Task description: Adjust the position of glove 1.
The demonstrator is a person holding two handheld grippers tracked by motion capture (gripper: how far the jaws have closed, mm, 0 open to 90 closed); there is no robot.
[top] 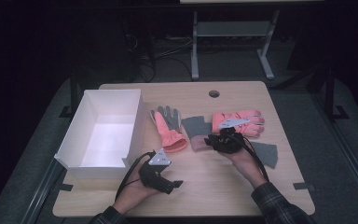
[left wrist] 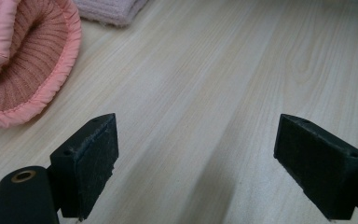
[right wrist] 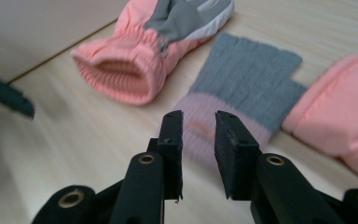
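The right claw hovers over the desk with its jaws drawn close, a narrow gap between them and nothing held. Just ahead of its tips lies the grey-and-pink knit glove, flat on the wood; a pink ski glove lies beyond to its left, another pink glove to its right. The left claw stands wide open and empty, low over bare wood, with the ski glove's cuff just ahead of it. A white box sits beside the left claw.
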